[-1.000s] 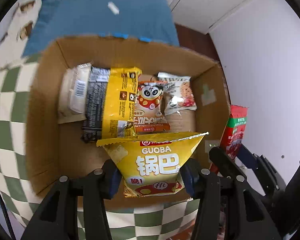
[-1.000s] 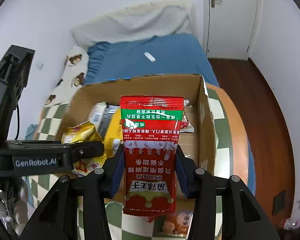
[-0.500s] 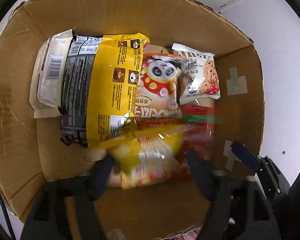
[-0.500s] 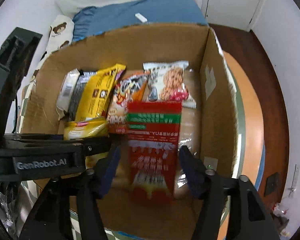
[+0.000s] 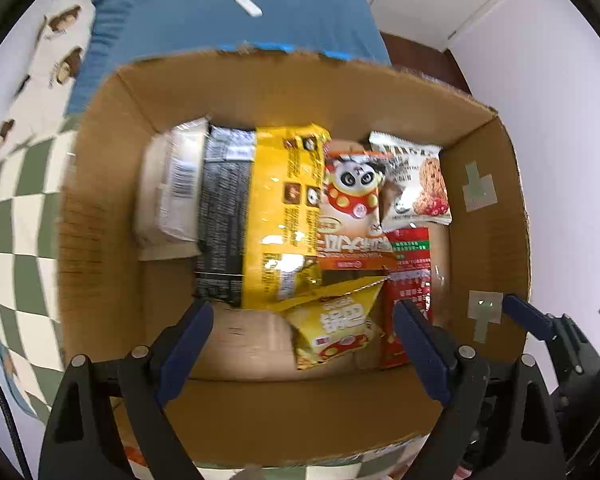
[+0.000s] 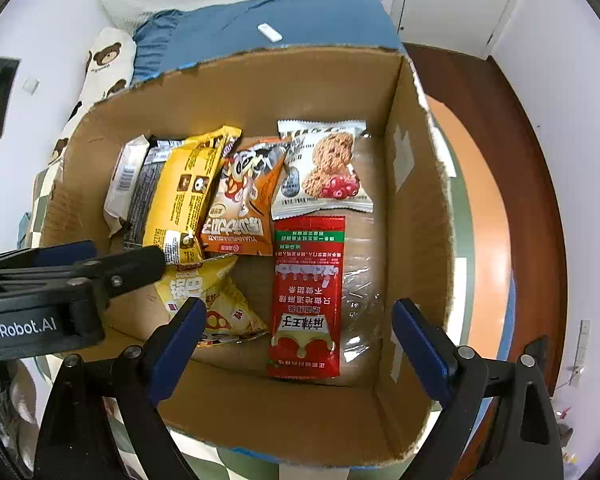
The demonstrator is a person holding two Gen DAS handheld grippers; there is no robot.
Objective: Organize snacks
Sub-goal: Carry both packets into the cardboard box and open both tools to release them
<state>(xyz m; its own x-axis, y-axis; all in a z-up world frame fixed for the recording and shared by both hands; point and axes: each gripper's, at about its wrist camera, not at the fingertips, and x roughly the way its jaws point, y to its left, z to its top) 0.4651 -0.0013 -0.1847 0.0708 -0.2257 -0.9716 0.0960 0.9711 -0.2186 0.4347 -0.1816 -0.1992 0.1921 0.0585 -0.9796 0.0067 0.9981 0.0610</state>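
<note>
**Two grippers spread over a filled snack box**

Left wrist view: the left gripper [image 5: 302, 340] is spread wide and holds nothing, above the cardboard box [image 5: 100, 208]. The yellow Guoba bag [image 5: 334, 326] lies on the box floor, just beside the red sachet [image 5: 410, 280].

Right wrist view: the right gripper [image 6: 294, 338] is spread, gripping nothing. The red sachet [image 6: 306, 296] lies flat below the oat cookie pack [image 6: 324, 172], with the Guoba bag [image 6: 208, 300] to its left.

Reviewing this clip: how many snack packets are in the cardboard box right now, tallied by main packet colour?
Yellow: 2, the long yellow packet and the small yellow Guoba bag
Red: 1, the red sachet
Orange: 1, the panda packet
White: 2, the oat cookie packet and the white barcode packet
Black: 1, the black packet
Total: 7
</note>
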